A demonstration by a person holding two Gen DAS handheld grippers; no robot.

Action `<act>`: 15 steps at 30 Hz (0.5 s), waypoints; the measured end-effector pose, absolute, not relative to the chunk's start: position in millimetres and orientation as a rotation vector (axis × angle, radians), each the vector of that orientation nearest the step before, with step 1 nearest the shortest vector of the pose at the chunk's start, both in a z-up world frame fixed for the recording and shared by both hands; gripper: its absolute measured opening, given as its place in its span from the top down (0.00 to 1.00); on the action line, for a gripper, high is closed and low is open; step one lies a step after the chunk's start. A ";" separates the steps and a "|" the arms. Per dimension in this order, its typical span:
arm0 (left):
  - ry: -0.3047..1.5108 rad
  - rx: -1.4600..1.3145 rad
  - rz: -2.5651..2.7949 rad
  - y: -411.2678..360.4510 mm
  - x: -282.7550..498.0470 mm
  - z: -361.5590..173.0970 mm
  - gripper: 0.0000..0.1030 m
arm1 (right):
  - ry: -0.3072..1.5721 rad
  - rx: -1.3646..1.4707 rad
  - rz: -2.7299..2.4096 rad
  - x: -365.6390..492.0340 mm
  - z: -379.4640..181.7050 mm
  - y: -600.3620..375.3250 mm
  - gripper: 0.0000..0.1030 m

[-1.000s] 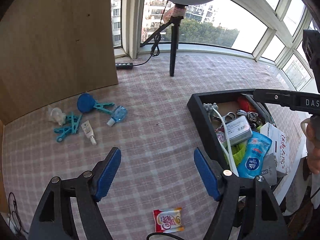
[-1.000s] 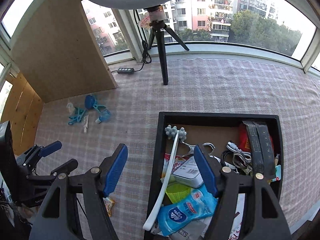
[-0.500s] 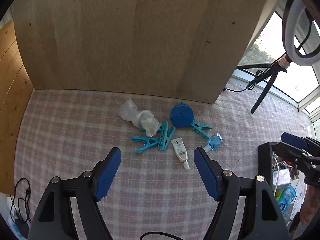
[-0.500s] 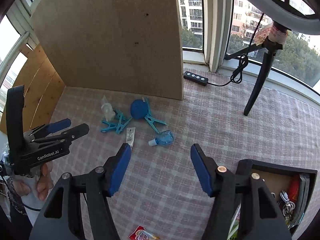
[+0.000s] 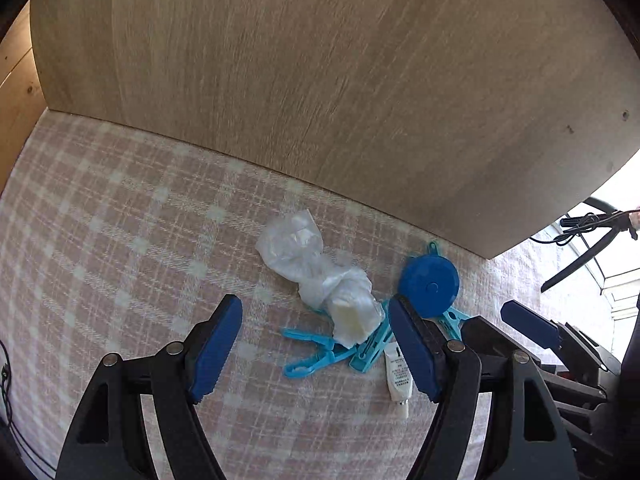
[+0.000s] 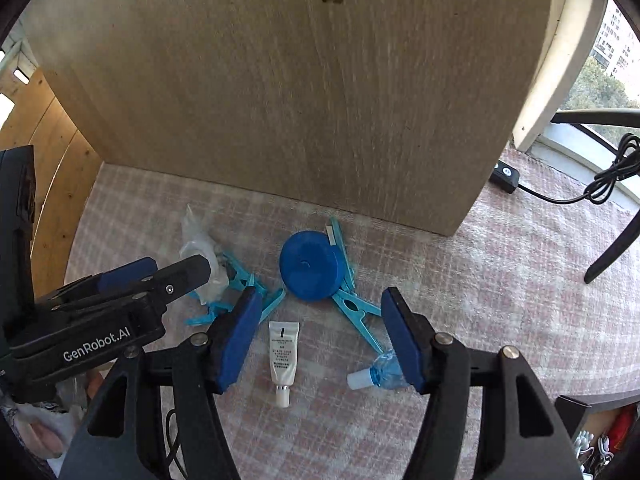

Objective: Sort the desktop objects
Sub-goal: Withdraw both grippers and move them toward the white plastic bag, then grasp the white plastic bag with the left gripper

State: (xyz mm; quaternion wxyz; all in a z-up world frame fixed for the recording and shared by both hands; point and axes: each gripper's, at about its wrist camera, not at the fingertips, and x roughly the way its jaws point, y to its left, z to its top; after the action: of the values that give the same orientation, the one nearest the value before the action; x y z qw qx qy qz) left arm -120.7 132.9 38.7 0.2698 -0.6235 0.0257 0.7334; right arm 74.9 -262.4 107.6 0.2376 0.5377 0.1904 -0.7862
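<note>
A small pile lies on the checked cloth before a wooden board. It holds a crumpled clear plastic bag (image 5: 316,272), turquoise clothes pegs (image 5: 316,354), a round blue disc (image 5: 429,286), a white tube (image 6: 283,354) and a small blue bottle (image 6: 380,372). My left gripper (image 5: 316,350) is open and empty, its fingers either side of the bag and pegs. My right gripper (image 6: 320,340) is open and empty, hovering over the tube, with the disc (image 6: 310,266) just beyond. The left gripper also shows at the left of the right wrist view (image 6: 156,272).
The upright wooden board (image 6: 300,80) stands close behind the pile. A black power strip (image 6: 505,178) and tripod leg (image 6: 612,248) lie at right. The black tray's corner (image 6: 576,414) shows at bottom right. A wooden wall (image 6: 52,168) bounds the left.
Both grippers have swung from the black tray toward the pile and moved in close over it. Both stay open and empty.
</note>
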 end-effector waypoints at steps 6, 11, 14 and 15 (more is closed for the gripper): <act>0.058 -1.717 1.976 133.6 -129.3 18.2 0.34 | 0.502 1.499 -2.156 60.0 92.1 -272.6 0.41; 0.086 -1.688 1.987 134.9 -123.5 8.6 0.48 | 0.478 1.539 -2.142 50.9 78.1 -275.7 0.53; 0.086 -1.665 1.997 136.1 -119.3 7.4 0.63 | 0.462 1.549 -2.155 49.4 74.1 -271.1 0.60; 0.089 -1.663 1.993 137.3 -117.4 6.6 0.68 | 0.452 1.548 -2.155 49.9 74.8 -269.0 0.63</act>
State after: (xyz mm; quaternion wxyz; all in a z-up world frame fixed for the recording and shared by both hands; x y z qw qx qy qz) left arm -117.4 137.3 6.6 0.2691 -0.6166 0.0329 0.7391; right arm 49.9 -269.0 74.8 0.2231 0.5605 0.1636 -0.7806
